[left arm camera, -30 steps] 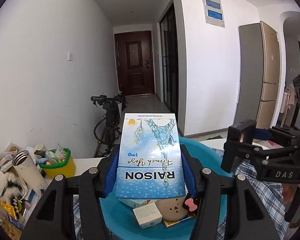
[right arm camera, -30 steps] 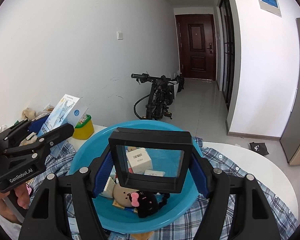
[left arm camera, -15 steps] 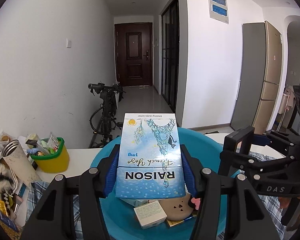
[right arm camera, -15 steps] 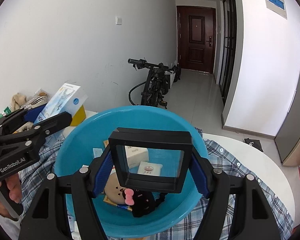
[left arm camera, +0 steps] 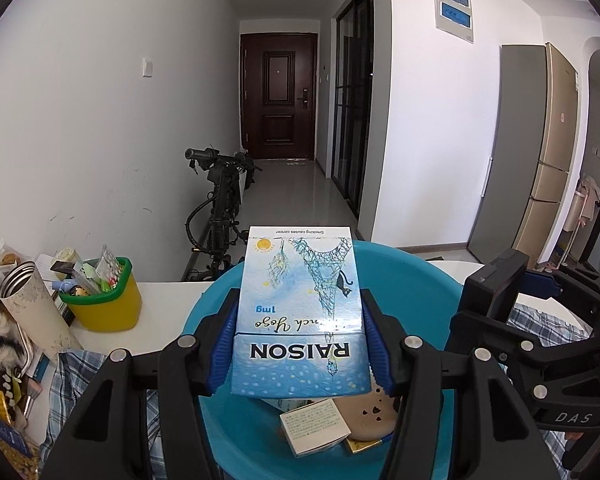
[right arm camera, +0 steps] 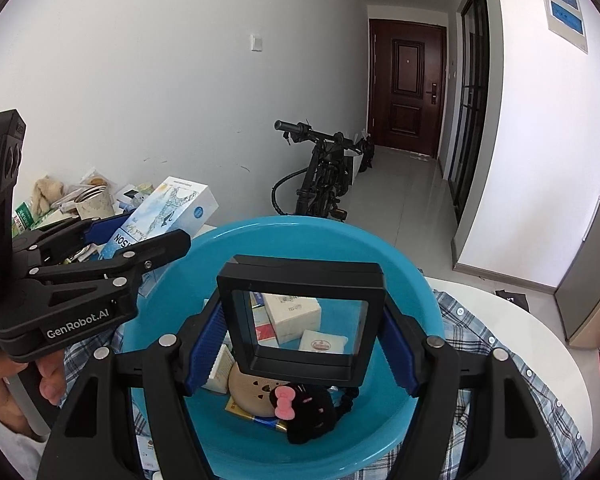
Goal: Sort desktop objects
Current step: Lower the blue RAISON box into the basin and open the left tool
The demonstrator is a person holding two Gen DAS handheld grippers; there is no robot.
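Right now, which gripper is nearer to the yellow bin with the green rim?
Left. The left gripper, shut on the blue box, sits just beside the yellow bin. The right gripper, shut on the black frame, is farther, across the blue basin.

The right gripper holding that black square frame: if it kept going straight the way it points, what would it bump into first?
Probably the small boxes inside the blue plastic basin. The right gripper tilts downward over them, though depth is hard to judge.

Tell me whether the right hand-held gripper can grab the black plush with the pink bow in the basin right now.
Probably not: the right hand-held gripper is already clamped on the black frame box, so its jaws are occupied above the black plush.
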